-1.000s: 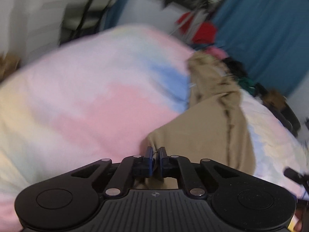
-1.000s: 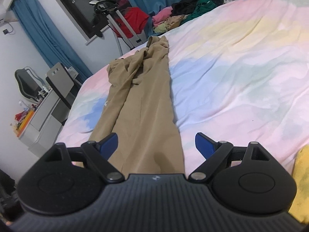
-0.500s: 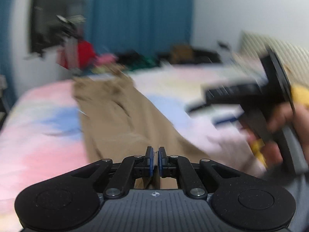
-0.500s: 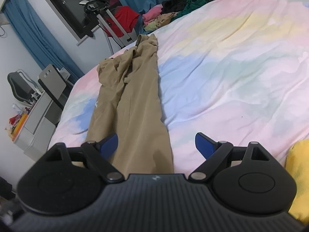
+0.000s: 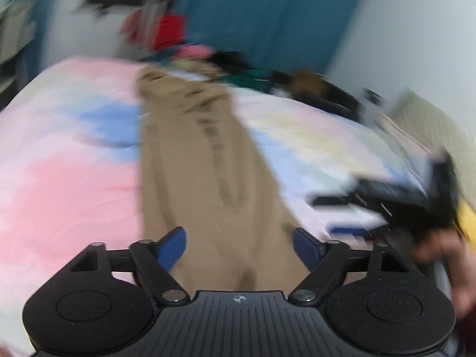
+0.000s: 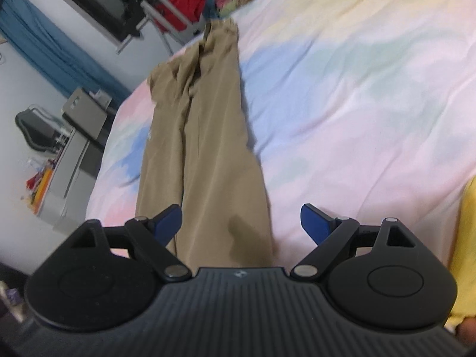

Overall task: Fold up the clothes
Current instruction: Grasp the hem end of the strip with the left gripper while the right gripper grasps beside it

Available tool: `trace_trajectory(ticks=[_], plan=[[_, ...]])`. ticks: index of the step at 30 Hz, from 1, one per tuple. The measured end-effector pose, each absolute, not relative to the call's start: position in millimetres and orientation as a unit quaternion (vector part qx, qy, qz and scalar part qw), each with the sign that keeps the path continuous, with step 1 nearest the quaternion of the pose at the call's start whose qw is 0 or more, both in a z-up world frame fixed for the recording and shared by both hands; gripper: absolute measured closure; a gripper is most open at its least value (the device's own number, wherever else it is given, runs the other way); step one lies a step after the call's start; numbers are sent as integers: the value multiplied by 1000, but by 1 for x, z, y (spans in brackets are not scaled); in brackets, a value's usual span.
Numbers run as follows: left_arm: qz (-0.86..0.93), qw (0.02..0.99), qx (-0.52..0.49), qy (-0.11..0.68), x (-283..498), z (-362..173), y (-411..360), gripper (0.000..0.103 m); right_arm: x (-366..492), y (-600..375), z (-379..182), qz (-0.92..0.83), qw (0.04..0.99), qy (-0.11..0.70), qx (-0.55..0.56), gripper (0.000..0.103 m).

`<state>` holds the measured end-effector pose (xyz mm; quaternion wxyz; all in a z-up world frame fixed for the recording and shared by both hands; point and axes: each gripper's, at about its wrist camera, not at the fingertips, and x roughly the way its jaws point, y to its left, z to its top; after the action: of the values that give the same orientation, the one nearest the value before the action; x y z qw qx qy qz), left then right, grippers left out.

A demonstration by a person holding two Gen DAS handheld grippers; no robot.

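Observation:
Tan trousers (image 5: 205, 160) lie stretched lengthwise on a bed with a pastel tie-dye sheet (image 5: 62, 154), legs folded together and running away from me. My left gripper (image 5: 239, 245) hovers over their near end; its jaws are opening and nothing is pressed between the blue pads. In the right wrist view the same trousers (image 6: 208, 136) run up the sheet (image 6: 357, 89). My right gripper (image 6: 241, 221) stands open above their near end, the pads well apart on either side of the cloth. The left wrist view is blurred and shows the right gripper's black body (image 5: 401, 196) at the right.
A pile of mixed clothes (image 5: 238, 68) lies at the bed's far end, with a red garment on a stand (image 6: 184, 3) beyond it. Desk, drawers and chair (image 6: 59, 136) stand left of the bed. A yellow garment (image 6: 467, 253) lies at the right edge. Blue curtains hang behind.
My left gripper went from shut to open and swung round over the trousers' near end. My right gripper sank a little closer to the cloth, still open.

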<state>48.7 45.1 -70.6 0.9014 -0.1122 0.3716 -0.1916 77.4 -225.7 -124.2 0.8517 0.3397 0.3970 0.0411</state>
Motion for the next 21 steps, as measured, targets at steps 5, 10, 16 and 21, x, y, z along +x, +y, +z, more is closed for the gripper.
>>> trace_trajectory(ticks=[5, 10, 16, 21], plan=[[-91, 857, -193, 470, 83, -108, 70, 25, 80, -223, -133, 50, 840, 421, 338, 15], [-120, 842, -211, 483, 84, -110, 69, 24, 84, -214, -144, 82, 816, 454, 347, 21], [-162, 824, -205, 503, 71, -111, 59, 46, 77, -205, -147, 105, 796, 480, 353, 29], [-139, 825, -223, 500, 64, -111, 71, 89, 66, -175, -136, 104, 816, 503, 265, 43]])
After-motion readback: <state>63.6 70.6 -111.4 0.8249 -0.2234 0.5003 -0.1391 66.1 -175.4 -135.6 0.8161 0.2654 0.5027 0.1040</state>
